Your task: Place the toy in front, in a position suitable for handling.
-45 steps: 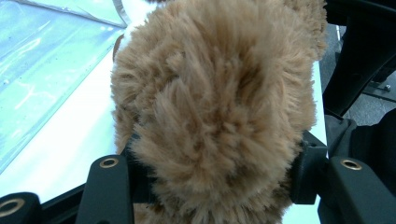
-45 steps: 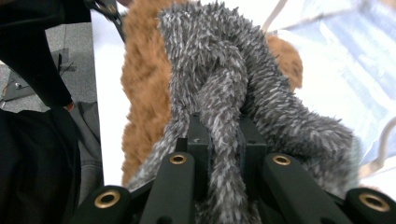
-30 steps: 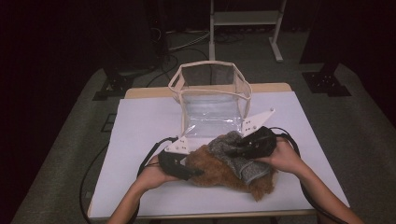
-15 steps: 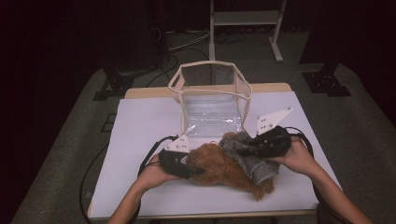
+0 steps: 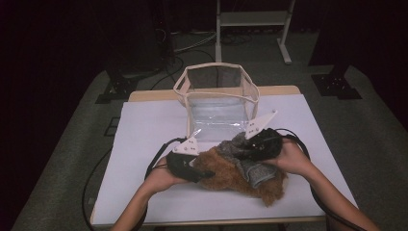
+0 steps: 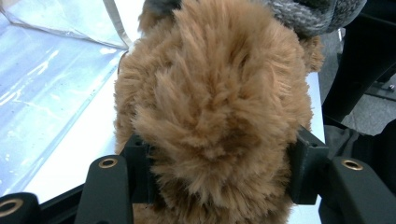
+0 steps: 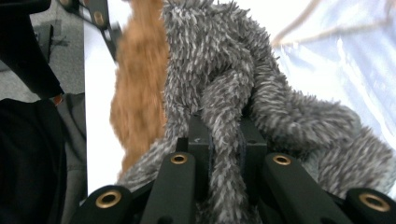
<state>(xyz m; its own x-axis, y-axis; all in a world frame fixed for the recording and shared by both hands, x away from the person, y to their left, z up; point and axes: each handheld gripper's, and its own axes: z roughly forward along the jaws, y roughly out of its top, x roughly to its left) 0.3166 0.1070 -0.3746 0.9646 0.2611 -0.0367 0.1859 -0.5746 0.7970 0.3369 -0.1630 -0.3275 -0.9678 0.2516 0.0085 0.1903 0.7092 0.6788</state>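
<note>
A brown fluffy cloth (image 5: pixel 231 175) lies on the white table near its front edge, with a grey fuzzy cloth (image 5: pixel 243 154) lying over its right part. My left gripper (image 5: pixel 192 168) is shut on the brown cloth's (image 6: pixel 215 102) left end; both jaws press into the fur in the left gripper view. My right gripper (image 5: pixel 248 149) is shut on a fold of the grey cloth (image 7: pixel 224 107), pinched tight between the jaws (image 7: pixel 224 163). In the right gripper view the brown cloth (image 7: pixel 137 93) hangs behind the grey one.
A clear plastic bag with a cream rim (image 5: pixel 219 98) stands open at the table's middle back, just beyond the cloths. The white table top (image 5: pixel 144 139) has free room left and right. Cables trail from both grippers off the front edge. A metal stand (image 5: pixel 252 19) is behind.
My right gripper has shifted with the grey cloth, first out to the right, then back left and slightly up over the brown cloth. The left gripper has stayed put.
</note>
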